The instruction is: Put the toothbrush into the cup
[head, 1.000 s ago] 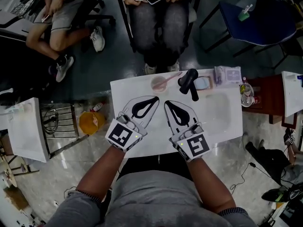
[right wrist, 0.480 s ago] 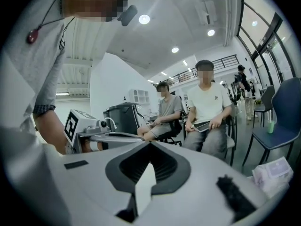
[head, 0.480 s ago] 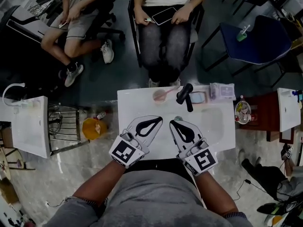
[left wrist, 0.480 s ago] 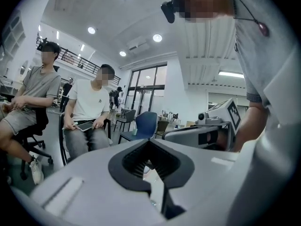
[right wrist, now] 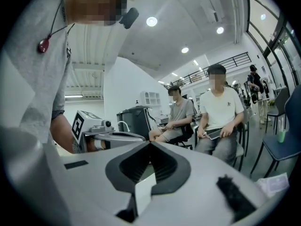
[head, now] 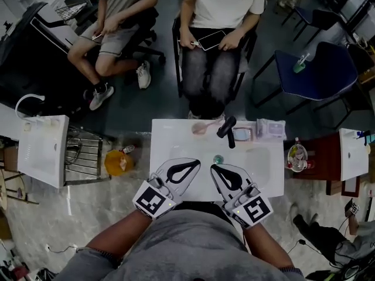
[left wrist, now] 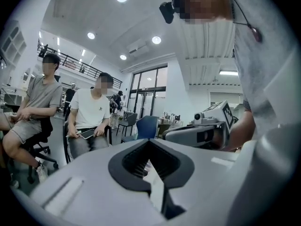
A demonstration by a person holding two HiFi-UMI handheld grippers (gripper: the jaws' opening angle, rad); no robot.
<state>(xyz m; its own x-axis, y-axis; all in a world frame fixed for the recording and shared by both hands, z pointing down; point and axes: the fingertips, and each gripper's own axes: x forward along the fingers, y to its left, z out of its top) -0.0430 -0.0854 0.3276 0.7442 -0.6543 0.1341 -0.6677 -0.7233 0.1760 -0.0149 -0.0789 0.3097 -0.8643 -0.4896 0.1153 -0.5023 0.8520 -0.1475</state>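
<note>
A pink cup [head: 198,128] stands at the far edge of the white sink top [head: 170,139], and a pink toothbrush [head: 212,122] sticks out of it toward the right. Both grippers hover over the near half of the top, well short of the cup. My left gripper [head: 197,163] is shut, its jaws meeting at the tip with nothing between them; in its own view the left gripper [left wrist: 149,141] points at the seated people. My right gripper [head: 213,167] is shut and empty too, and the right gripper [right wrist: 150,143] shows the same in its own view. Neither gripper view shows the cup.
A black faucet [head: 228,130] stands right of the cup, with a small blue dish [head: 243,134] and a packet [head: 270,127] beyond it. A small green thing [head: 218,158] lies in the basin. Two people sit behind the table. An orange bucket [head: 117,162] is on the floor to the left.
Both grippers have drawn back from the cup toward the table's near edge, still shut. The head view has lifted, so the table sits lower and smaller in the frame.
</note>
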